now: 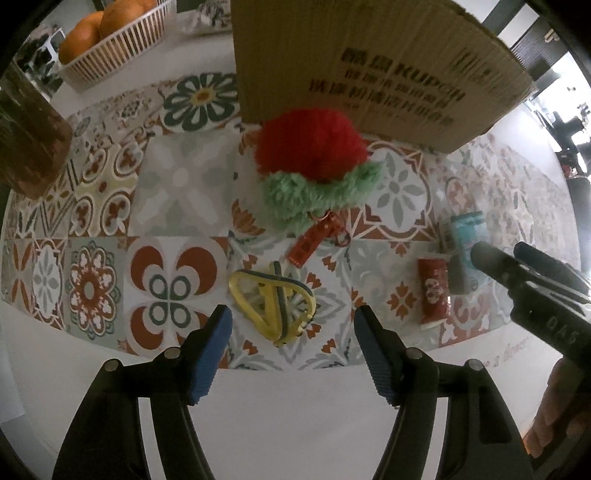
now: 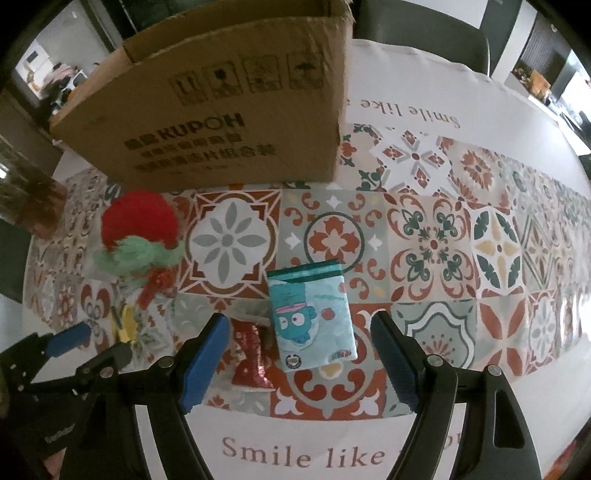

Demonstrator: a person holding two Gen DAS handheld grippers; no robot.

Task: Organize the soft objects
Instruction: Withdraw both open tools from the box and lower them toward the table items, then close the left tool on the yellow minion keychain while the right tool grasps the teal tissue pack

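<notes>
A red and green plush toy (image 1: pixel 310 162) (image 2: pixel 138 229) lies in front of an open cardboard box (image 1: pixel 369 66) (image 2: pixel 221 110). Nearer, a yellow and grey loop (image 1: pixel 271 299) rests on the patterned cloth. My left gripper (image 1: pixel 292 317) (image 2: pixel 99 343) hangs open straight above it, its blue pads apart from the loop on either side. A light blue cartoon tissue pack (image 2: pixel 312 317) (image 1: pixel 463 236) lies flat beside a small red packet (image 2: pixel 251 354) (image 1: pixel 434 291). My right gripper (image 2: pixel 301 321) (image 1: pixel 504 253) stands open over the pack, touching nothing.
A white basket of oranges (image 1: pixel 110 48) stands at the back left, and a brown glass jar (image 1: pixel 29 140) at the left edge. The tiled tablecloth (image 2: pixel 443 240) stretches to the right. A dark chair back (image 2: pixel 424 29) shows behind the table.
</notes>
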